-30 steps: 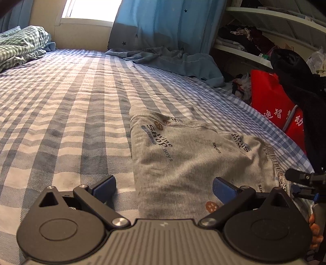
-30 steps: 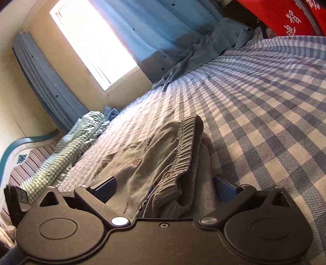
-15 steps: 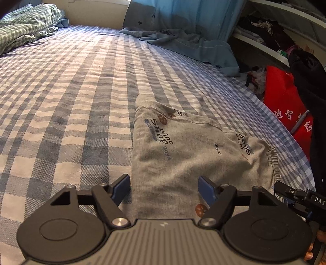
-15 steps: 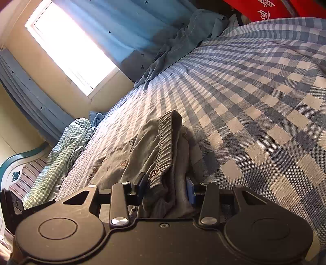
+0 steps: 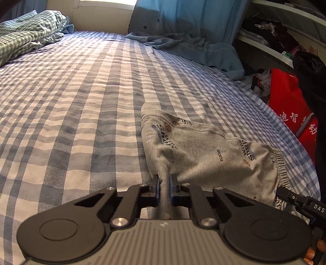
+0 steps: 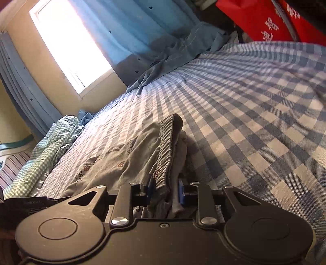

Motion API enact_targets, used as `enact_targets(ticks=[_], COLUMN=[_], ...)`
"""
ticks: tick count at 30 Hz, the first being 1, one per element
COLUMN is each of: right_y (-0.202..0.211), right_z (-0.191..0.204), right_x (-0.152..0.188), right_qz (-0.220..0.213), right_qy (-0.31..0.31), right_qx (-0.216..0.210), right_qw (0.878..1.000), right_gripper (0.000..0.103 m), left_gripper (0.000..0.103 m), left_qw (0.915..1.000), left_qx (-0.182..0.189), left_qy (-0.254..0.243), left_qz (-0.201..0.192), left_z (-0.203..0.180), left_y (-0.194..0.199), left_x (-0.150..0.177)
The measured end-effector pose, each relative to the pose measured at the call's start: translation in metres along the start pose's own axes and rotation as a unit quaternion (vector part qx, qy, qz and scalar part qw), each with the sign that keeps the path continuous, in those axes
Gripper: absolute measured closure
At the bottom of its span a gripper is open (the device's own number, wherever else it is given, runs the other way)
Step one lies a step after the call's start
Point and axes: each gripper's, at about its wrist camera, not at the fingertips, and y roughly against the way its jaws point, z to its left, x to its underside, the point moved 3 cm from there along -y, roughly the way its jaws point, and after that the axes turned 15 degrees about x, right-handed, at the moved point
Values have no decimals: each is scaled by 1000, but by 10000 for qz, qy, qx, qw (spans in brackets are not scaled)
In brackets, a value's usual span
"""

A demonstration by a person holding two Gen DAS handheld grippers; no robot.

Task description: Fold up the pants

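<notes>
Grey printed pants [image 5: 207,155] lie on a blue-and-white checked bed sheet [image 5: 77,114], pinched at two places by hand-held grippers.

The pants sit near the bed's right-hand edge in the left wrist view, lettering and small round motifs on the fabric, the ribbed elastic waistband [image 5: 280,163] at their right end. The left gripper [image 5: 164,188] has its blue-padded jaws clenched on a narrow gathered fold of grey fabric at the near left corner of the pants. The right gripper [image 6: 164,192] has its jaws closed around the bunched waistband [image 6: 168,142], several layers stacked between them. Beyond the pants, a rumpled green checked blanket [image 5: 26,34] lies by the window [image 6: 71,46], a blue star-print curtain [image 5: 183,18] hangs with its hem spilling onto the bed, and a red bag [image 5: 289,108] with white characters stands beside the bed.
</notes>
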Motion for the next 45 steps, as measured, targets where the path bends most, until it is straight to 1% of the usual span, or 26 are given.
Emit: enact_targets(ticks=[2,4,6,10,13,16,18,21,24,26,28,30,32,34,35,37,40,41,43,45], right_y=[7,14,20,29,32,28,23,12,-2,-14,-25,-37,-49,-63,-72,-88,-105,-107,-106,-108], right_z=[6,11,19,42,66,96,121,163,210,241,272,300,320,335,339,343,340,337,327,316], right_x=[-2,-8,-15,-27,-35,-43,-48,-55,-64,-69,-73,-74,-70,-61,-54,-39,-14,-8,0,1], right_qz=[-92,-130,-145,-160,-109,-19,48,97,54,10,-65,-107,-143,-125,-63,101,383,416,384,468], right_qy=[-15,-99,-148,-82,62,235,375,607,842,948,1058,1106,1155,1196,1184,1167,1146,1149,1117,908], right_qx=[-62,-194,-326,-593,-819,-1055,-1207,-1420,-1630,-1773,-1886,-2019,-2115,-2131,-2106,-2022,-1862,-1794,-1664,-1593], right_qw=[9999,9997,9993,9981,9966,9941,9920,9880,9830,9796,9763,9731,9704,9696,9704,9723,9750,9762,9790,9819], right_gripper=[79,79,80,80,80,80,80,80,80,80,80,80,80,80,80,80,80,80,80,80], left_gripper=[95,96,96,97,97,97,97,97,97,97,97,97,97,97,97,97,97,97,97,97], left_qw=[9998,9996,9994,9978,9970,9975,9975,9982,9986,9982,9967,9945,9916,9893,9884,9879,9892,9890,9877,9877], left_qx=[3,83,250,646,729,620,594,439,232,28,-174,-348,-546,-739,-869,-1081,-1150,-1155,-1241,-1234], left_qy=[-180,-284,-251,56,20,-199,-258,-376,-459,-514,-553,-569,-553,-415,-328,-207,11,11,-52,41], left_qz=[3,9,32,149,260,282,268,143,-88,-318,-562,-805,-1034,-1184,-1200,-1096,-904,-920,-948,-965], left_z=[-6,-10,-10,-1,8,16,25,40,58,72,86,101,119,138,150,170,188,192,193,198], left_y=[2,6,11,20,28,41,51,68,88,103,116,129,139,141,140,134,124,127,128,131], left_x=[-3,-8,-15,-32,-46,-62,-74,-97,-118,-134,-148,-156,-157,-154,-150,-138,-115,-104,-93,-85])
